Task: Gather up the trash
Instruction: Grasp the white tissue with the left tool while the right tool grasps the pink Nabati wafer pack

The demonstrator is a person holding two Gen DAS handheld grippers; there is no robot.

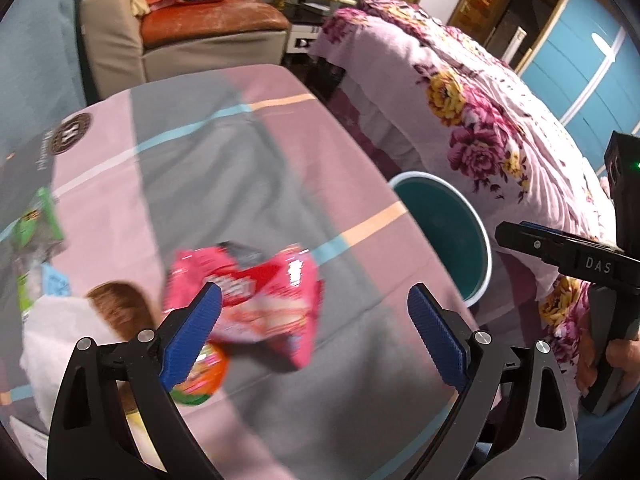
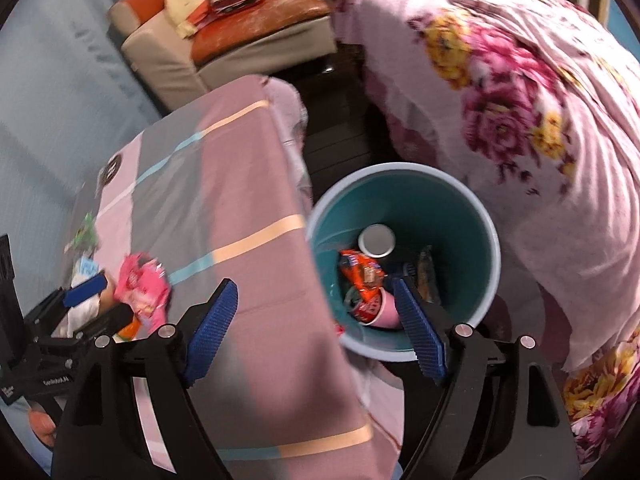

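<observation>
Pink foil is what your left wrist view is locked on: one crumpled pink snack bag (image 1: 248,304) lying on the patchwork tablecloth (image 1: 224,184), with your left gripper (image 1: 316,320) hanging over it, blue pads spread wide and pressing on nothing. The left pad overlaps the bag's near edge in the picture; contact I can't call. Tucked just behind that pad is one round orange-and-green wrapper (image 1: 200,380), and one green packet (image 1: 36,236) sits at the far left. My advice: come down so the pads straddle the bag's bunched middle, then squeeze, because loose foil will slip from an edge pinch.

Over to your right wrist view: your right gripper (image 2: 316,320) is wide too, nothing between the pads, poised above the one teal bin (image 2: 476,240) beside the table. Inside I count one orange wrapper (image 2: 360,272), one pink cup (image 2: 380,310) and one white lid (image 2: 376,240); a dark item by the wall is unclear.
</observation>
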